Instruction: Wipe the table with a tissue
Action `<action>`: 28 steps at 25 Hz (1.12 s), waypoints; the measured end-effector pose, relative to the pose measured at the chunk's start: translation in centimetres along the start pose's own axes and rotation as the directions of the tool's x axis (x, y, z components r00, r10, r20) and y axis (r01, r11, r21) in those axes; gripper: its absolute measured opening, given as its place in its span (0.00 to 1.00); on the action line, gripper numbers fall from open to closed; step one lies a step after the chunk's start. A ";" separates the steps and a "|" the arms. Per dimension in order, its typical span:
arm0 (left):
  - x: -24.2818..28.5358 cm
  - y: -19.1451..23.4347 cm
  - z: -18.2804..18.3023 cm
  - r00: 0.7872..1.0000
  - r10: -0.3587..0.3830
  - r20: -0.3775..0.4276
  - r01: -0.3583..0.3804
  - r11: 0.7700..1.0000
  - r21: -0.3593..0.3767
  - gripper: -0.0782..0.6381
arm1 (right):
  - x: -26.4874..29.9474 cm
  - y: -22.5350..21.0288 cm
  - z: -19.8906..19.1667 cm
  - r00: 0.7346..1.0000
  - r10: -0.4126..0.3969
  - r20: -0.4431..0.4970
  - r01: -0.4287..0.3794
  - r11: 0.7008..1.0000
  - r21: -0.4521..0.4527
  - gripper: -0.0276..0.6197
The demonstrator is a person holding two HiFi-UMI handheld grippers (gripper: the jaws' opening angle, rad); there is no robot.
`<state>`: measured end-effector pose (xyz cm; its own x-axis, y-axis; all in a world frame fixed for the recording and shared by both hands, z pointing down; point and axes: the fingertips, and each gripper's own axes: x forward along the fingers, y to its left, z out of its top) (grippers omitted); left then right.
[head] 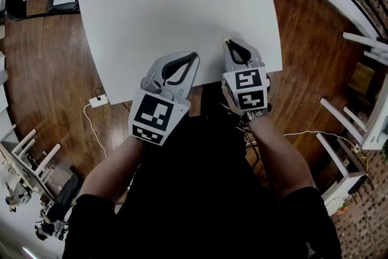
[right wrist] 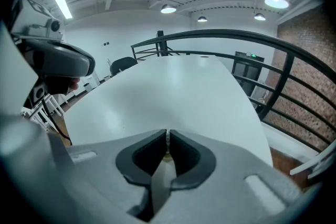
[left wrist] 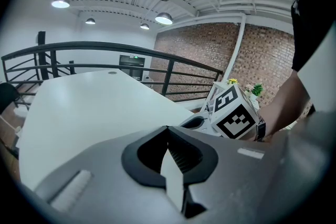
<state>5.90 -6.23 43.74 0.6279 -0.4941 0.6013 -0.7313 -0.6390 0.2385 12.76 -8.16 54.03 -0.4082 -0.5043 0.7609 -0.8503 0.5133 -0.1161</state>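
left hand-held gripper point(head: 193, 57) and right hand-held gripper point(head: 230, 43) side by side at the near edge of the white desk point(head: 170, 3). both jaws closed, empty, tips over the desk top.

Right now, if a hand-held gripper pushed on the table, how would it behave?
The table looks broad and rigid, so it probably would not flex or shift. Its smooth white top is likely slippery.

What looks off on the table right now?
Nothing spilled or damaged on the white table. The odd part: no tissue shows in any view, and the left gripper and right gripper are both shut on nothing.
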 end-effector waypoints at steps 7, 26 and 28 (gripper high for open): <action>-0.1 -0.2 0.1 1.000 0.001 0.001 -0.001 1.000 0.002 0.13 | -0.2 -0.3 -0.1 1.000 -0.012 -0.007 0.013 1.000 0.014 0.06; -0.4 -0.8 0.3 1.000 0.000 0.012 -0.001 1.000 0.017 0.13 | -1.4 -2.4 -0.9 0.997 -0.080 -0.001 0.080 0.996 0.043 0.06; -0.5 -0.9 0.4 1.000 0.000 0.015 0.000 1.000 0.019 0.13 | -1.7 -2.6 -0.8 0.996 -0.086 0.005 0.086 0.995 0.047 0.06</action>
<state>6.37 -5.59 42.94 0.6320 -0.5025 0.5900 -0.7261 -0.6501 0.2241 15.89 -8.09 53.58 -0.3353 -0.5502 0.7648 -0.8968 0.4351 -0.0802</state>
